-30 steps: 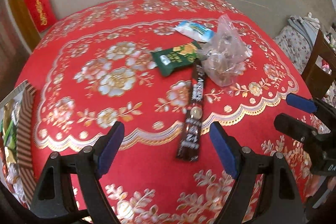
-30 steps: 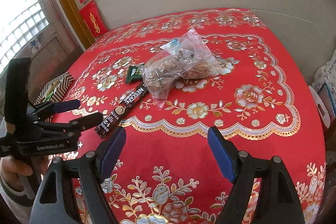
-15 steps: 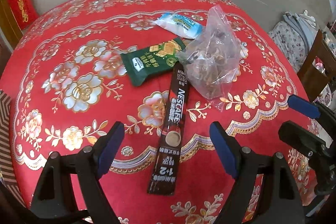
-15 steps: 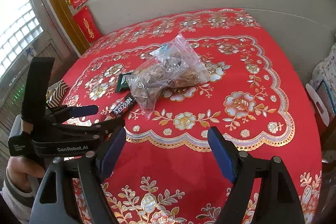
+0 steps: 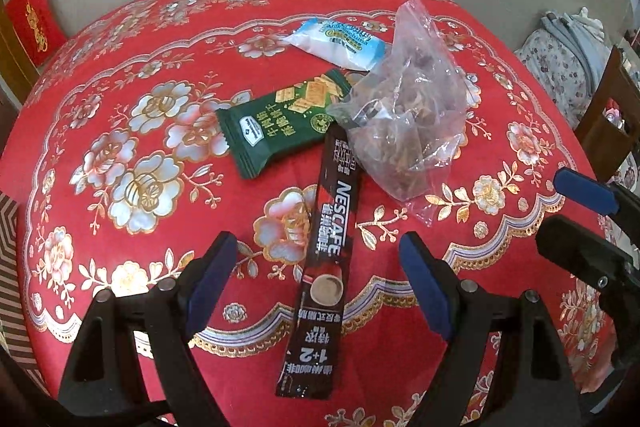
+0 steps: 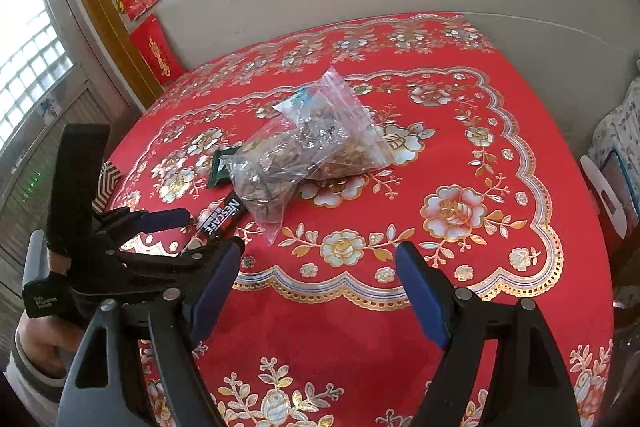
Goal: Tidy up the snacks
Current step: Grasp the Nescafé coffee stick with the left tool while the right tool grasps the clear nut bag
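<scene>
On the red flowered tablecloth (image 5: pixel 120 107) lies a long dark Nescafe stick (image 5: pixel 324 267), its near half between the fingers of my open left gripper (image 5: pixel 316 251), which hovers just above it. Past the stick sit a green cracker packet (image 5: pixel 284 123), a white and blue packet (image 5: pixel 340 43) and a clear plastic bag of brown snacks (image 5: pixel 412 123). My right gripper (image 6: pixel 318 259) stands open over bare cloth, short of the clear bag (image 6: pixel 308 151). In the right wrist view the left gripper (image 6: pixel 188 231) hangs over the stick (image 6: pixel 222 217); the green packet (image 6: pixel 220 173) peeks from behind the bag.
A striped box (image 6: pixel 106 183) sits off the table's left edge. A wooden chair (image 5: pixel 604 123) and a flowered bundle (image 5: pixel 560 67) stand to the right. A person's hand (image 6: pixel 36 343) holds the left gripper. The right gripper (image 5: pixel 576 215) shows at the left view's right edge.
My left gripper has come forward and down over the snacks, so the Nescafe stick now lies between its fingers in view. The right gripper has hardly moved. Both stay open.
</scene>
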Motion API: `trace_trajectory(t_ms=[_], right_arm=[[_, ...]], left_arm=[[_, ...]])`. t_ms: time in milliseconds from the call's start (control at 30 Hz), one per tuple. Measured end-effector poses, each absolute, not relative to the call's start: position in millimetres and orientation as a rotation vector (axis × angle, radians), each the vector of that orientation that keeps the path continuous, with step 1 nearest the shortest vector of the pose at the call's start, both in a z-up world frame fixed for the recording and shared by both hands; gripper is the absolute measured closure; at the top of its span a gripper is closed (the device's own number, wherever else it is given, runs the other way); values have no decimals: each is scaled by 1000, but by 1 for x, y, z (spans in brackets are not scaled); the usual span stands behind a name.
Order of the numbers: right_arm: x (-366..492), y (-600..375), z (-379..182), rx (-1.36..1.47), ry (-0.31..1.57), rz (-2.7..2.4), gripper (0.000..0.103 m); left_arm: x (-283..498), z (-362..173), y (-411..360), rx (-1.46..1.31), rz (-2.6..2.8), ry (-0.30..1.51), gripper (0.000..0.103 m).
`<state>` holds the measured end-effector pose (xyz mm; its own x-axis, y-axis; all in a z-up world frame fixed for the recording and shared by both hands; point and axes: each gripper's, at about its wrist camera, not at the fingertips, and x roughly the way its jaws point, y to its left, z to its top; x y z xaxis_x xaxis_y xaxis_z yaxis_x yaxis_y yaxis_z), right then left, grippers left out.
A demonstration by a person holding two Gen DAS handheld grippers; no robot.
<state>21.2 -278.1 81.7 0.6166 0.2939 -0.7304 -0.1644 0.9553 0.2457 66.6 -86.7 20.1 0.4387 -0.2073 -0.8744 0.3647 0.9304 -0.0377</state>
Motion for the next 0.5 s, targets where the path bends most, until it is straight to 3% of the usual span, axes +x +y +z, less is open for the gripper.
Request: trace_trajectory(t_ms=[167, 267, 367, 433, 500], right_arm=[[30, -279, 79, 195, 883, 284, 23], [42, -278, 80, 240, 880, 292, 23], [61, -277, 77, 352, 884, 312, 23], [74, -278, 73, 421, 896, 285, 23], [87, -278, 67, 498, 922, 273, 23]], left_arm=[[72, 19, -83, 171, -342, 1047, 20], [71, 19, -83, 191, -338, 1032, 29], [72, 21, -78, 185, -334, 1019, 43], [72, 22, -75, 183, -331, 1014, 59], [73, 23, -72, 184, -330, 1014, 65]])
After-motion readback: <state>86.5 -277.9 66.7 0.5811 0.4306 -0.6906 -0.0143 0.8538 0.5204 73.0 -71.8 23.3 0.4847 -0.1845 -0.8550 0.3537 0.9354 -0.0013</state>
